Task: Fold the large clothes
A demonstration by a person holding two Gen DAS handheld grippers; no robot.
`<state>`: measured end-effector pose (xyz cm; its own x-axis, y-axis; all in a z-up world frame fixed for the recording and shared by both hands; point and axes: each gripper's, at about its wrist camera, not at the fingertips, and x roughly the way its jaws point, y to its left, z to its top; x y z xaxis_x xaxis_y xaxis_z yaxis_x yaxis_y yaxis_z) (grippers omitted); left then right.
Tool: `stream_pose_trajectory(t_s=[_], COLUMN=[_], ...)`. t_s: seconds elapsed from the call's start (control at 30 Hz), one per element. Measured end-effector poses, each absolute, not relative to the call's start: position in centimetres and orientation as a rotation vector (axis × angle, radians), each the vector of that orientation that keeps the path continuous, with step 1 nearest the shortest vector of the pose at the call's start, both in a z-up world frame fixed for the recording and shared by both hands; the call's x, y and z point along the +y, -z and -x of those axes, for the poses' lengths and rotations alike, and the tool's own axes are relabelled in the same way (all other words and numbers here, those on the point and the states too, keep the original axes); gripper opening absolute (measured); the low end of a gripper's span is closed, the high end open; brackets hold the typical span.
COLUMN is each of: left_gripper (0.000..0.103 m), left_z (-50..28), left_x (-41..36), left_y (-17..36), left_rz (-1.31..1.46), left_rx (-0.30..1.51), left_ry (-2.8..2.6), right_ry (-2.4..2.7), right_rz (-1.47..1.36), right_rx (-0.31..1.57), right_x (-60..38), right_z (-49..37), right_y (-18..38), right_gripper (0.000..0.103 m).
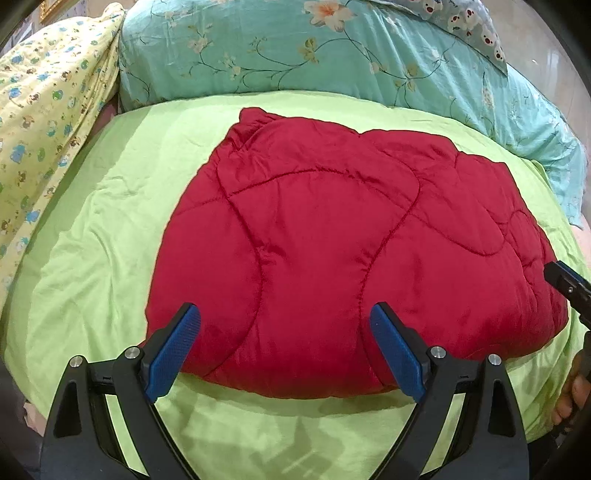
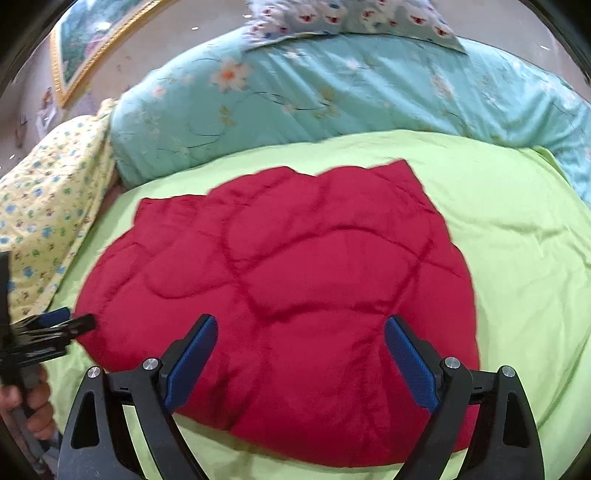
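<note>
Item: red quilted garment (image 1: pixel 332 236), folded, long axis crosswise, directly ahead; my left gripper (image 1: pixel 285 325) and right gripper (image 2: pixel 300 336), jaws spread, empty.

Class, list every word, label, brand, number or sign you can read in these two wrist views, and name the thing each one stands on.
None: no readable text shows in either view.
The red quilted garment shows only stitching, no tag or label.
The green sheet is plain.
The teal floral quilt, the yellow patterned cloth and the bear-print pillow carry pictures only.
The framed picture is too blurred to read.
</note>
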<state>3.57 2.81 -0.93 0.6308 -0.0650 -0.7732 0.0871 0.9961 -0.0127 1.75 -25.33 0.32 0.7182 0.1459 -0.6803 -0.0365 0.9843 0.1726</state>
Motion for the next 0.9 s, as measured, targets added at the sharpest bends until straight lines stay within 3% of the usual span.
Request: stream_pose_trajectory(t_s=[0.47,0.67,0.9], left_gripper=[0.095,0.103,0.103], left_z=[-9.8,-12.3,-14.4], left_x=[1.3,0.7,0.4], left_y=[1.8,2.7,3.8], left_rz=[0.015,0.011,0.013], left_rx=[0.936,0.951,0.974], left_ry=[0.204,0.176,0.170], right_ry=[-0.091,-0.060,-0.064], right_rz=[-0.073,-0.105,-0.131], right_rx=[0.899,0.959,0.980], right_x=[-22.8,-24.3,-25.0], right_z=[-9.6,-12.4,-13.7], right_y=[1.4,3.3,4.4], right_gripper=[0.093,0.095,0.096])
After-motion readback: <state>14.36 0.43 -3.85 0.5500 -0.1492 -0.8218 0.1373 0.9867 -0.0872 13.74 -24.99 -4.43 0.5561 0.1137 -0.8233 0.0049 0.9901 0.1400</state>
